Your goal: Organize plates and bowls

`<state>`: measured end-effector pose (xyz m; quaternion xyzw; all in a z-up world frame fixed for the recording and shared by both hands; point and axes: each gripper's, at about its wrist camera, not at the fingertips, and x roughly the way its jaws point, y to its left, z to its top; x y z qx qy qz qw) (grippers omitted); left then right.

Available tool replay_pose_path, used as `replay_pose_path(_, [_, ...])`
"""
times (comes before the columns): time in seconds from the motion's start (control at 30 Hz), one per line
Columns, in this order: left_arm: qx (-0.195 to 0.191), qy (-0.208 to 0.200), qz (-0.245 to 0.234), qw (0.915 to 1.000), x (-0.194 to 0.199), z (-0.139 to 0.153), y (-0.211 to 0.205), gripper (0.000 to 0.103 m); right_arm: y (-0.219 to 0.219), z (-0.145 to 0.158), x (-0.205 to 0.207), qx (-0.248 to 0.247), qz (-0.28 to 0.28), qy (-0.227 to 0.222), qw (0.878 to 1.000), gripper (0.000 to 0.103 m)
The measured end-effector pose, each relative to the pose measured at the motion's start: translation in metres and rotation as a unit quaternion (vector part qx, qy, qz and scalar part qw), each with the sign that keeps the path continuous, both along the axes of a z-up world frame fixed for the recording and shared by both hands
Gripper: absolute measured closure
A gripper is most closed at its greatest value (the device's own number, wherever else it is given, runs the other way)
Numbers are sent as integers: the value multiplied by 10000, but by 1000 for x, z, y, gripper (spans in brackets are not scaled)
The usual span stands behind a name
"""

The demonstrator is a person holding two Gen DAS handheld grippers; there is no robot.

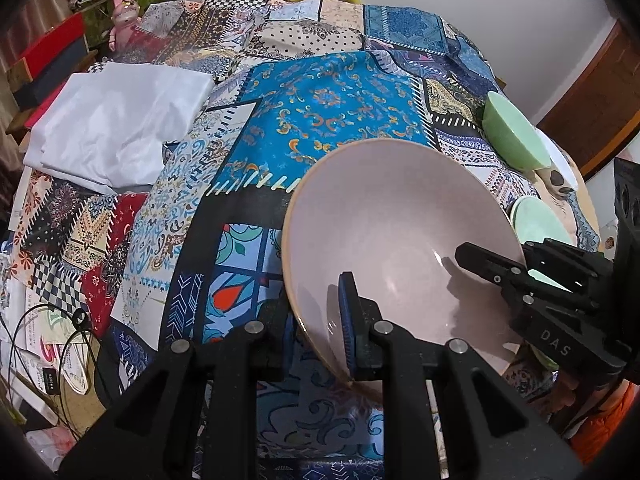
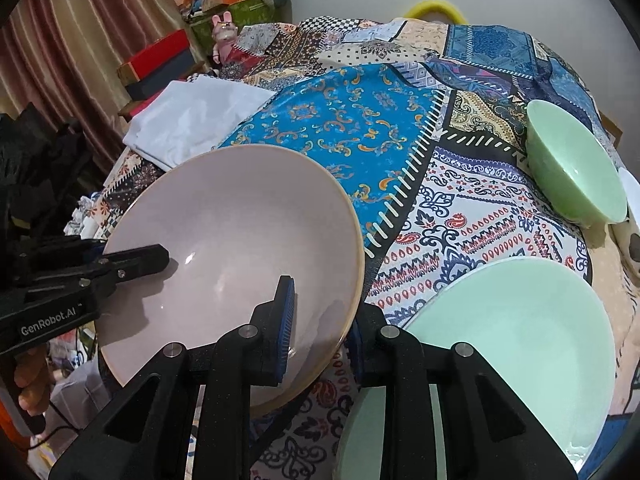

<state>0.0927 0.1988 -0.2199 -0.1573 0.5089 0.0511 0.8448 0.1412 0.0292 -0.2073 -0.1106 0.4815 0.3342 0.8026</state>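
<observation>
Two claws: you have both on one pink bowl, at opposite sides of its rim.

Left wrist view
- Left claw (image 1: 320,328): narrow, clamped on the near rim of the pink bowl (image 1: 396,232), one ribbed blue pad inside the wall, the other under it.
- Right claw (image 1: 496,276): comes in from the right, one black finger lying inside the bowl.
- Bowl: tilted above the patchwork cloth (image 1: 328,104) on the bench; smooth matte glaze, wide shallow curve, thin tan edge.

Right wrist view
- Right claw (image 2: 320,332): narrow, pinching the bowl's (image 2: 240,232) right rim, blue pad on the inner wall.
- Mint plate (image 2: 520,320): glossy, flat, just beside the bowl.
- Green bowl (image 2: 576,176): deep, tipped on its side, well apart near the bench edge.
- White folded cloth (image 2: 200,120): soft, far left.

Risk: slick glaze on thin rim grips; if you pull your hands unevenly the bowl may twist out and knock the mint plate.
</observation>
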Motion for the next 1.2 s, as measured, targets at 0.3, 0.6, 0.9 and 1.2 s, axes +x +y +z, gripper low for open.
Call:
replay_pose_path(0.3, [451,-242,109,9986,-5,27,-2,84,-14,14,1,192,-50,-144,9997,79])
replay_pose_path(0.6, [611,-533,158,9966,-7,58,-8,77,-46,43,6,406,-231,-465,9978,71])
replay_pose_path(0.9, [784,-972,-144,9921,10,96,-48,51,-99,69,25,519,-765,-859,9920,55])
replay_pose_path(1.2, [818,-1215,-426,9883,48,113,-86,22,-160,75,61,438,-1443,-1002,9835,54])
